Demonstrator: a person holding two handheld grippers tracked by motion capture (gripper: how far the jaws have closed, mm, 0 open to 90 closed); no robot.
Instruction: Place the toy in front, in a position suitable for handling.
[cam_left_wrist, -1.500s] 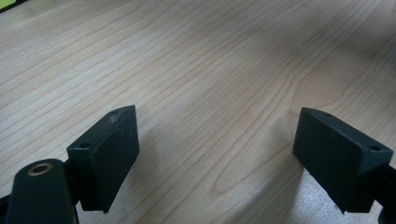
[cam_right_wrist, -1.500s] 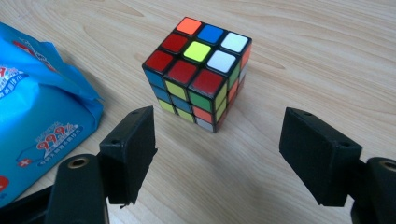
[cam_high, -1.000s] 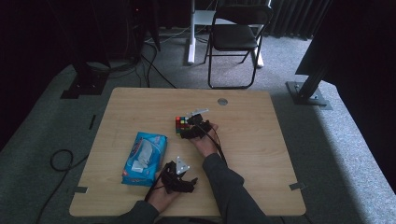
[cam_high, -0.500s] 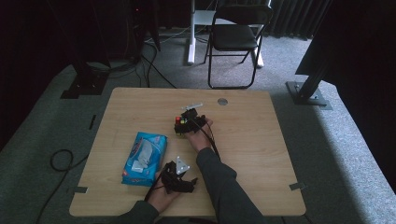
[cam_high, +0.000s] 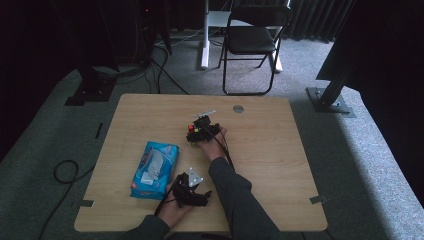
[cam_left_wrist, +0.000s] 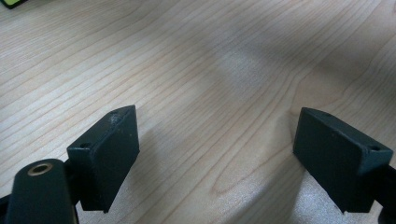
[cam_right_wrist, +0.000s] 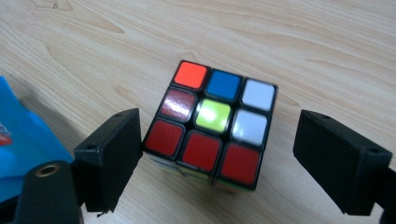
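High view places the left gripper (cam_high: 191, 186) at the near edge of the table (cam_high: 280, 165), resting on the wood just beside the blue wipes packet (cam_high: 155, 168). Left gripper view confirms its jaws stand spread with bare tabletop between them, holding nothing. Farther out, near the table's middle, the right gripper (cam_high: 198, 131) sits over the puzzle cube (cam_high: 192, 134). Right gripper view shows the cube (cam_right_wrist: 212, 126) standing on the wood between the jaws, red, orange, blue, white and yellow-green tiles facing the camera; the left pad lies at or just off one cube edge, the right pad is clearly apart from it. These jaws have just been opening, the cube between them but not pinched. Judgement: the step in hand is either a release just made or a fresh approach to the cube; the frames cannot settle which. A next grasp would call for centring the cube between the pads, then closing squarely on opposite faces. Beyond the table stands a folding chair (cam_high: 252, 40).
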